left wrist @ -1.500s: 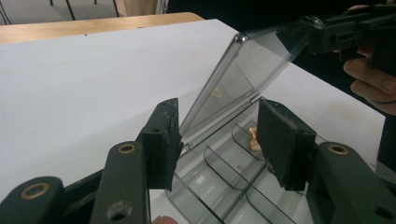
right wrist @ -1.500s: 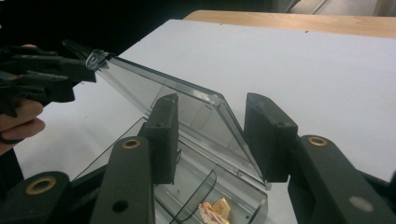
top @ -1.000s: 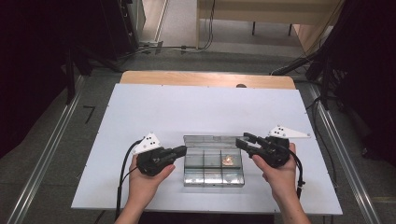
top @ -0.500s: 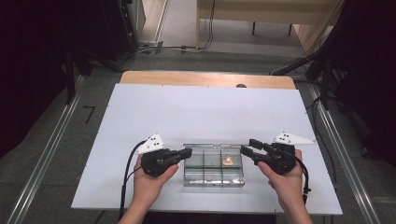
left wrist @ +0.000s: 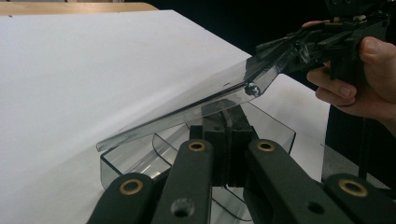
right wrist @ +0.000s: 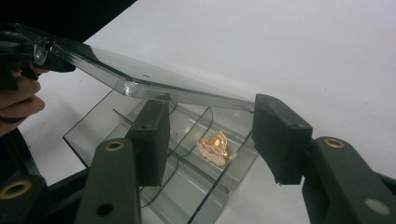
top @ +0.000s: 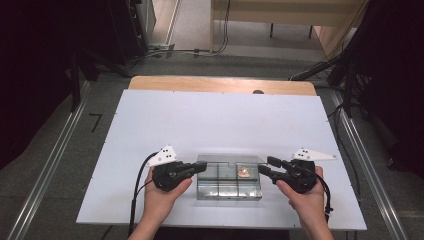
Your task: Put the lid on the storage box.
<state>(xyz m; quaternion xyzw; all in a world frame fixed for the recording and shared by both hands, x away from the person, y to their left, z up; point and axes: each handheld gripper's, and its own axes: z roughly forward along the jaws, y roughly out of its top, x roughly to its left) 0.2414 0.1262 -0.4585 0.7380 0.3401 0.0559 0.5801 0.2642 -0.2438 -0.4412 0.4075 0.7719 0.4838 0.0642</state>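
Near table's front edge: clear box (top: 229, 184) with charm (top: 244, 172) inside | lid (left wrist: 196, 105) now lifted versus a second ago, box opening | left hand-held gripper (top: 200, 167) clenched on lid | right hand-held gripper (top: 264, 167) released, jaws apart beside lid.

So the clear box (top: 229, 176) has slid closer to the bench's near edge than a second ago. Both grippers, left gripper (top: 200, 167) and right gripper (top: 264, 166), came back with it, and the lid (right wrist: 140, 79) is now tilted up off the base.
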